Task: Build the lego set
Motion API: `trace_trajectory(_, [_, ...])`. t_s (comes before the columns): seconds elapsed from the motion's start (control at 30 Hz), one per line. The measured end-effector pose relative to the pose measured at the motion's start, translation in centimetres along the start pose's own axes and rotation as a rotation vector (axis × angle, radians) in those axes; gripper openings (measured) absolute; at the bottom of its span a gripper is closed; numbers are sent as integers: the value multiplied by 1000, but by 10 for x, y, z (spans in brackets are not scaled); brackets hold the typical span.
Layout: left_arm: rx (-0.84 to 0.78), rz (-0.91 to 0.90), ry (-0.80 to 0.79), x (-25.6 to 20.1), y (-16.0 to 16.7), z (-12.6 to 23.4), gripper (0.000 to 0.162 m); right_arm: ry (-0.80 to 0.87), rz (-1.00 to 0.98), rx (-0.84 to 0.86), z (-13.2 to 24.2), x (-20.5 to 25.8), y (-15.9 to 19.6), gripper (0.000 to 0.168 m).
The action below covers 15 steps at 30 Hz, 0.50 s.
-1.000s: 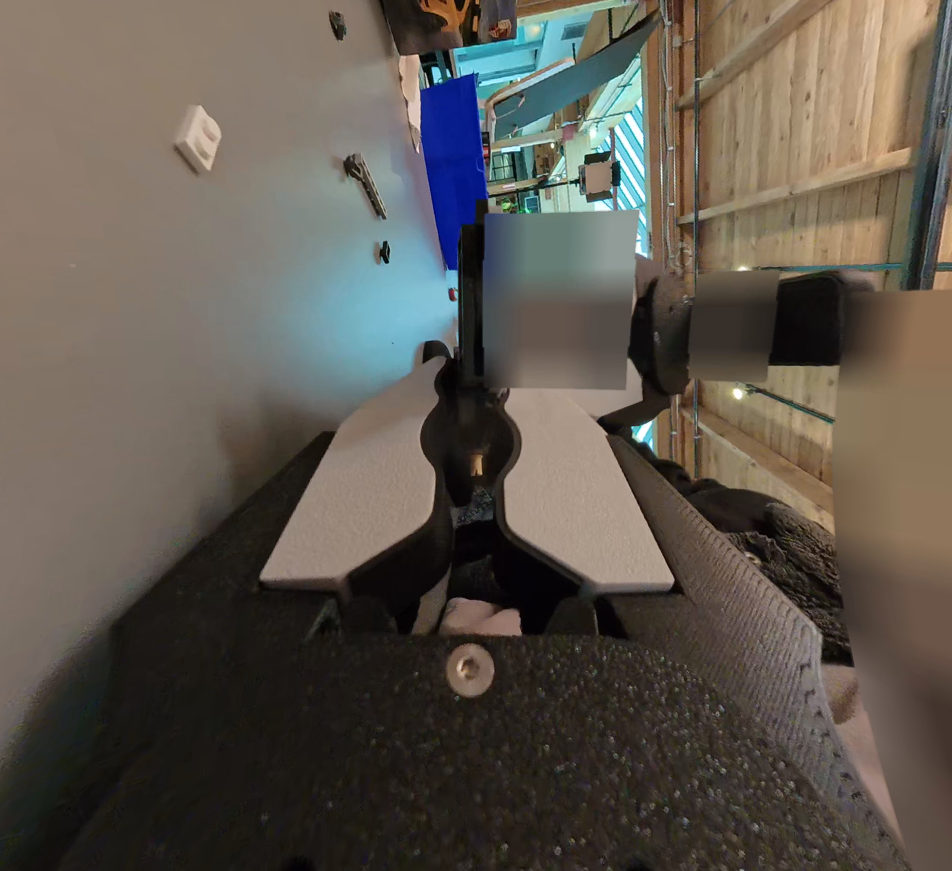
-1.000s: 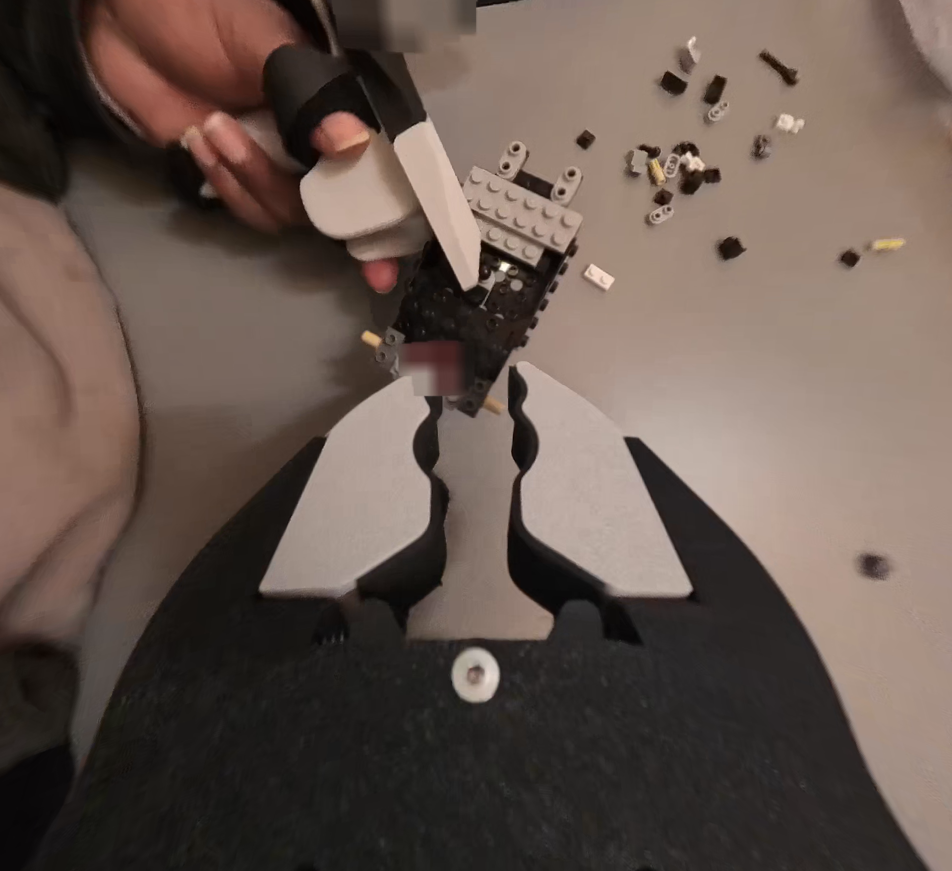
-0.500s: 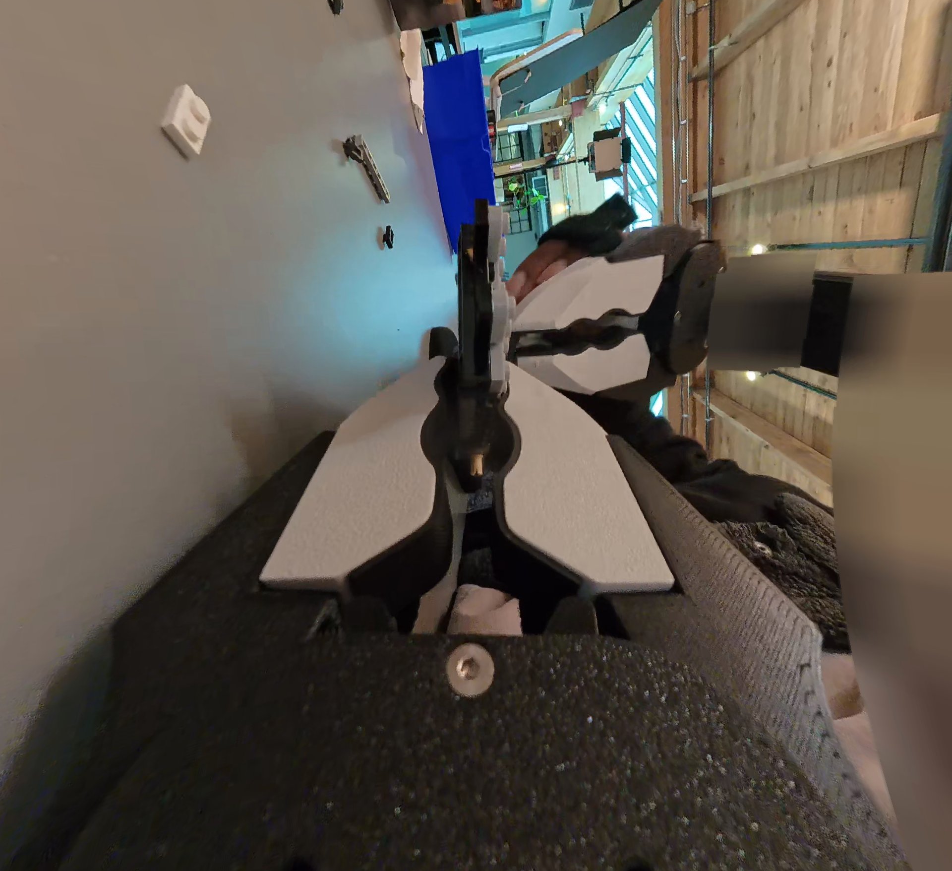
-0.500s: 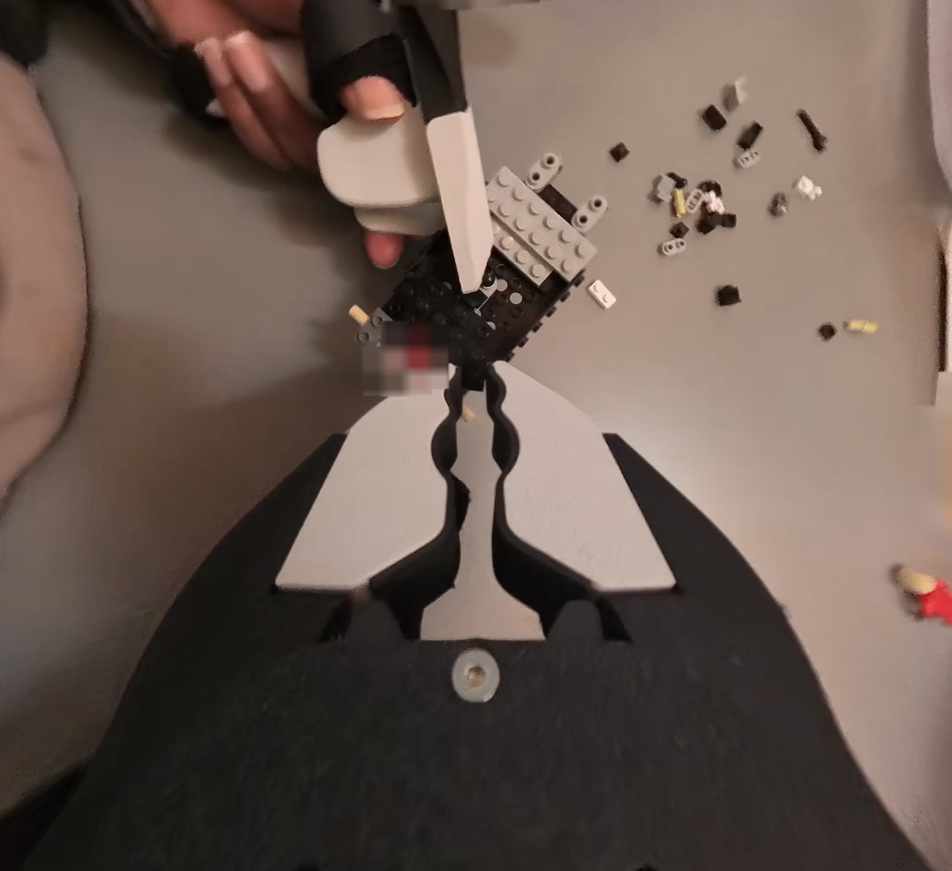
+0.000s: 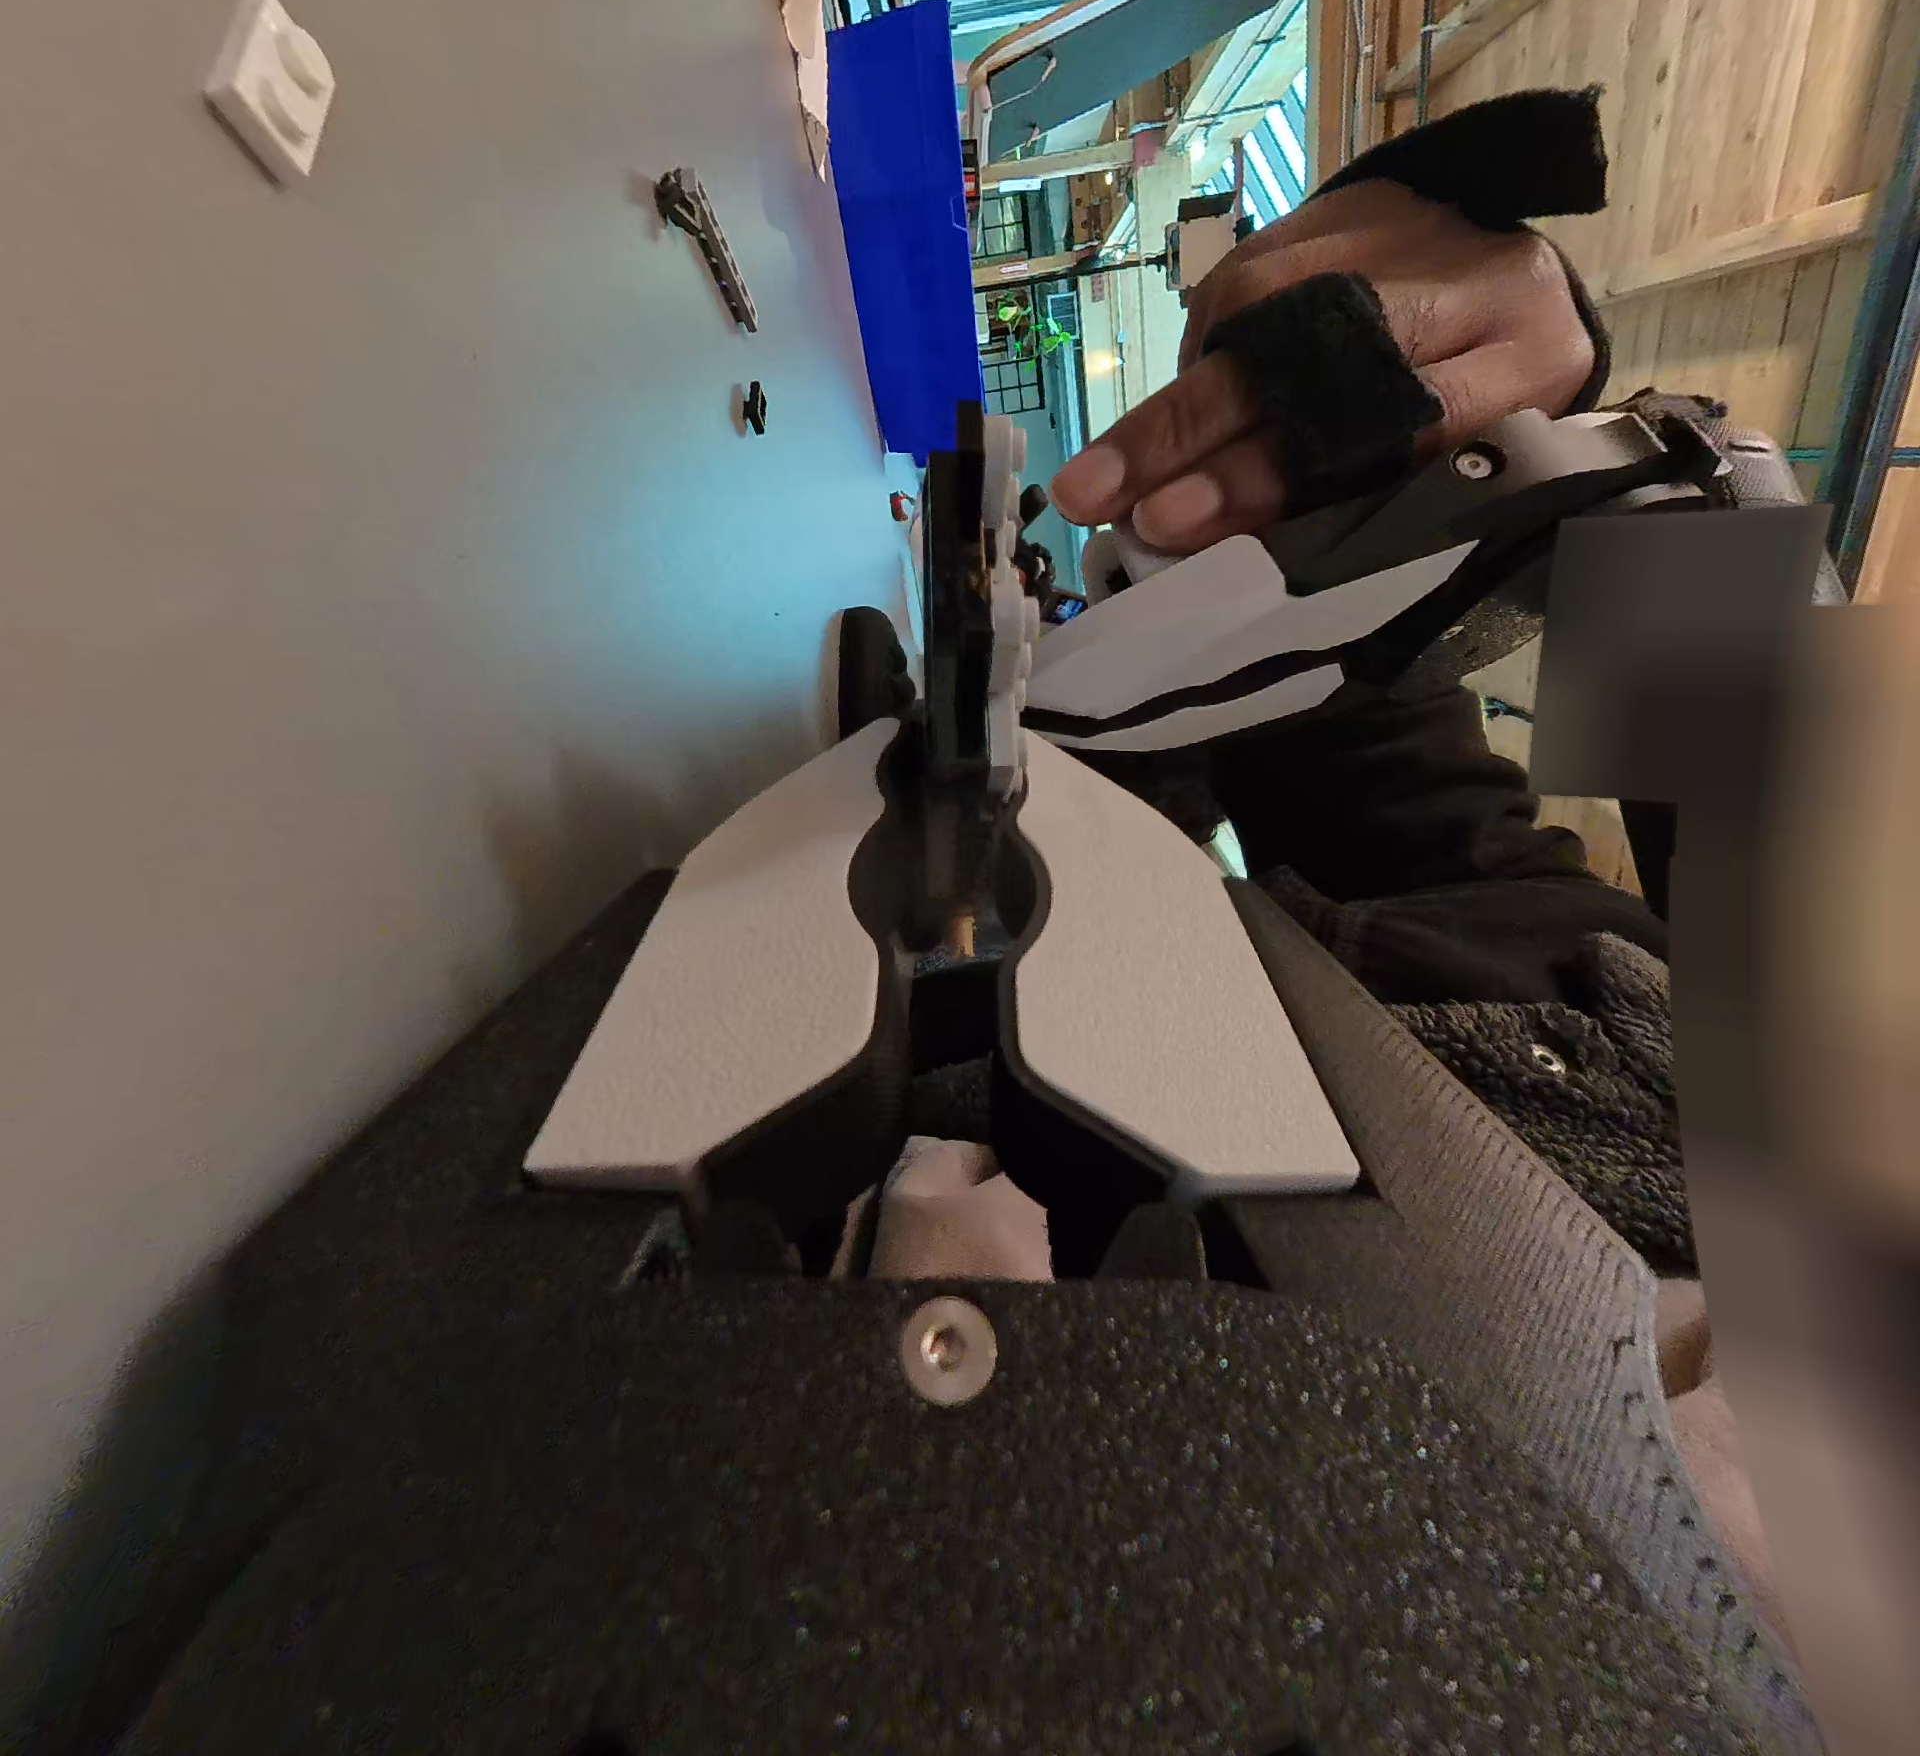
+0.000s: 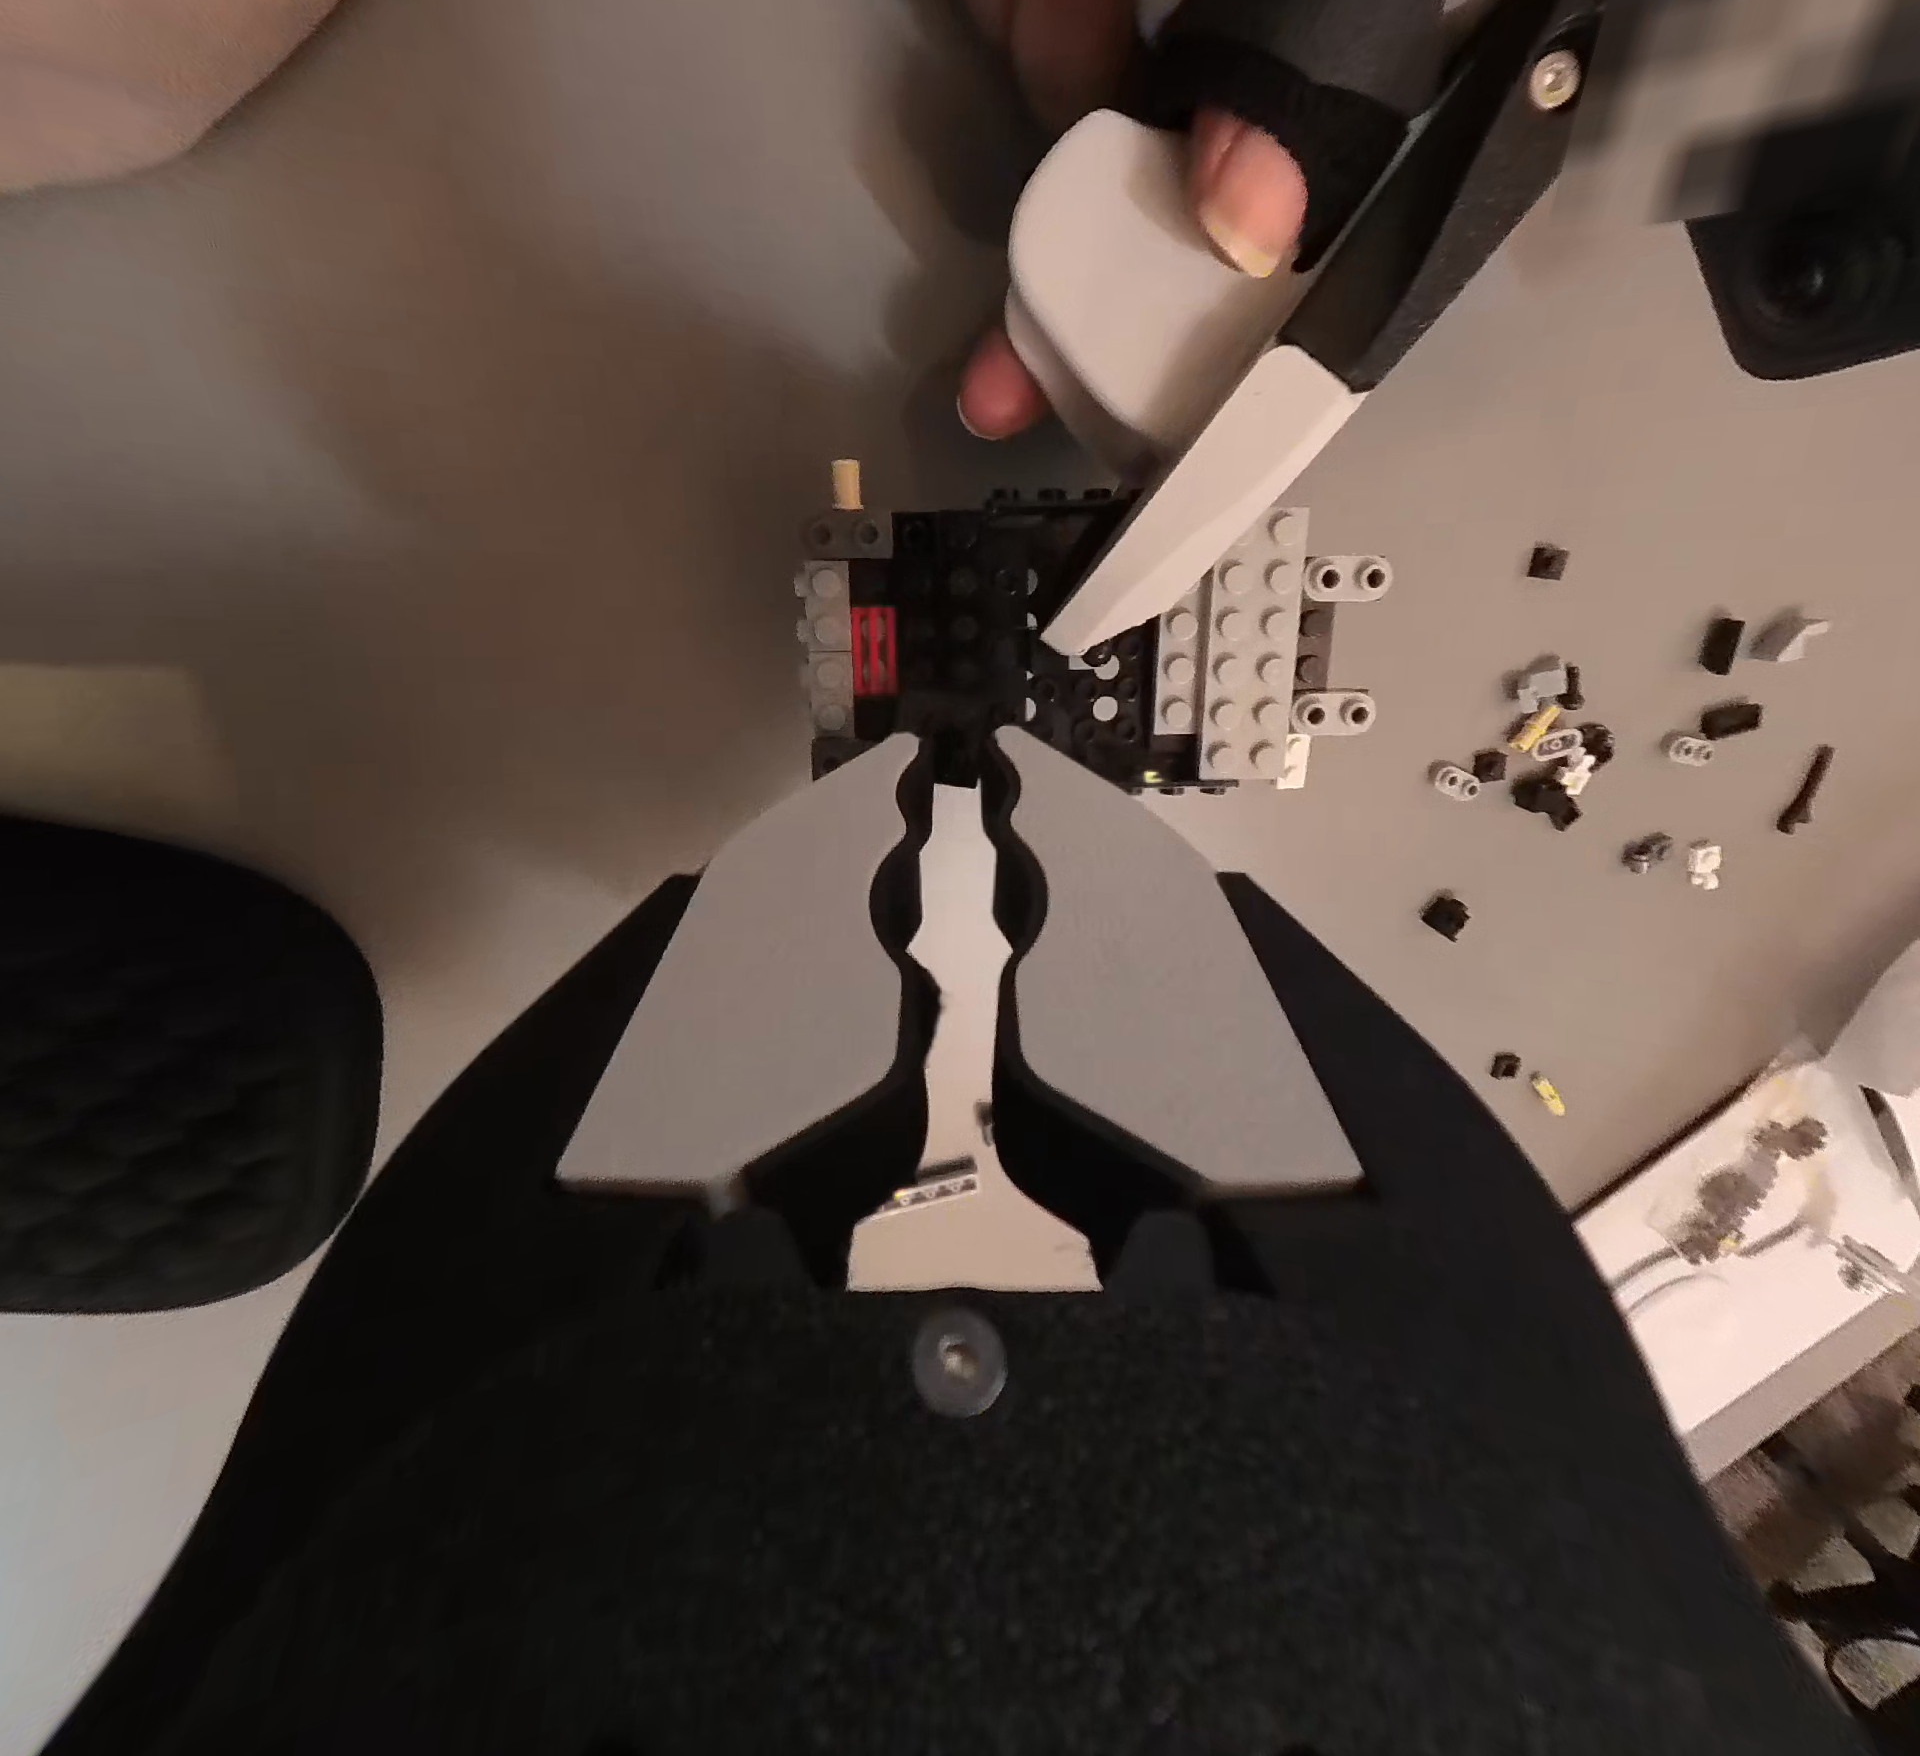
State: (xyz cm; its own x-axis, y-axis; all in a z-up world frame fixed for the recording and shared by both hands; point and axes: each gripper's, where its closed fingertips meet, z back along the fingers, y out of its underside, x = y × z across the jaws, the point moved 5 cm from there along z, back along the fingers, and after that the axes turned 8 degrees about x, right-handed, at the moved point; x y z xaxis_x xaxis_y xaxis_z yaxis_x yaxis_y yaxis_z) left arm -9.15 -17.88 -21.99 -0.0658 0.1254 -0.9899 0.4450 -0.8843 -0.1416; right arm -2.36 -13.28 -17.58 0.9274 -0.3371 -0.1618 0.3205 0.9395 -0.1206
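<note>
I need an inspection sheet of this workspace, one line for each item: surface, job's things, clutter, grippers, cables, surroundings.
Surface: grey table, matte.
Job's things: black and grey lego assembly held above the table; loose small pieces to its right.
Clutter: white booklet at the table edge; blue bag far off.
Grippers: left gripper shut on the lego assembly; right gripper nearly shut on a black piece at the assembly's edge.
Cables: nothing seen.
Surroundings: wooden plank wall; a hand on the right gripper.
</note>
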Motion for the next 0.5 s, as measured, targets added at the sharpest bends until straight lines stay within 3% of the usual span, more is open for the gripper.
trace_trajectory(0.33, [5, 18, 29, -1, 1, -1, 12, 24, -66, -40, 6, 3, 3, 15])
trace_trajectory(0.5, [-1, 24, 35, -1, 0, -1, 12, 86, -321, -168, 18, -1, 17, 14])
